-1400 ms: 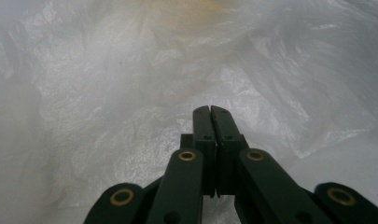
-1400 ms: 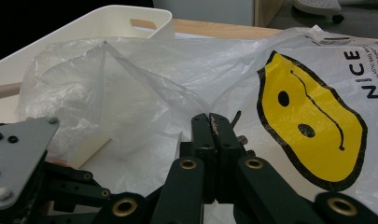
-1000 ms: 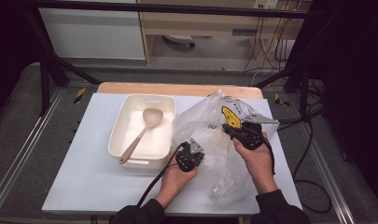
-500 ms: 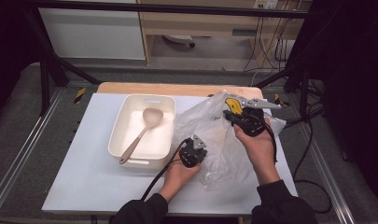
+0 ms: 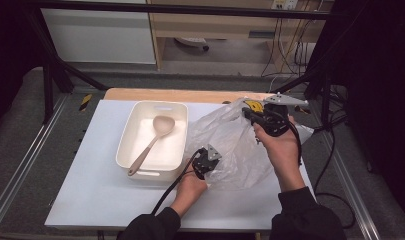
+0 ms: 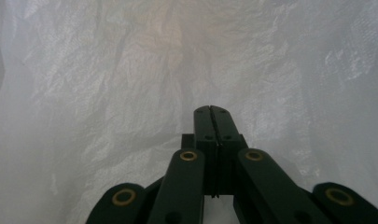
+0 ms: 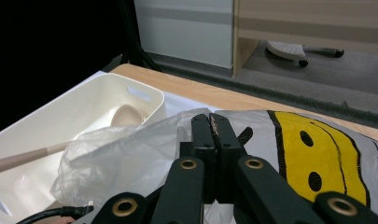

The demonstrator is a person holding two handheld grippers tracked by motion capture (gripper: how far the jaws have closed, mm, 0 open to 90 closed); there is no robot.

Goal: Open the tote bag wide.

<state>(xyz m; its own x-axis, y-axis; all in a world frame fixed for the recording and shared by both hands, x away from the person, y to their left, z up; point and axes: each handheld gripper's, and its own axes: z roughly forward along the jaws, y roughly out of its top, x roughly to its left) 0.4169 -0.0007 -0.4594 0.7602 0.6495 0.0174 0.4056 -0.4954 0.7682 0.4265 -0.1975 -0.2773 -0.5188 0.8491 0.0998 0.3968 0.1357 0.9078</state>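
High view: we count one crinkled clear plastic bag (image 5: pixel 235 150) with a yellow smiley print, lying on the white table (image 5: pixel 90 200) just right of one cream rectangular plastic tub (image 5: pixel 135 140). One beige long-handled spoon (image 5: pixel 152 142) rests inside the tub. Two grippers: the left gripper (image 5: pixel 213 162) pinches the bag's near edge, jaws pressed together; the right gripper (image 5: pixel 247 114) (held higher) pinches its printed far edge, likewise closed on film.
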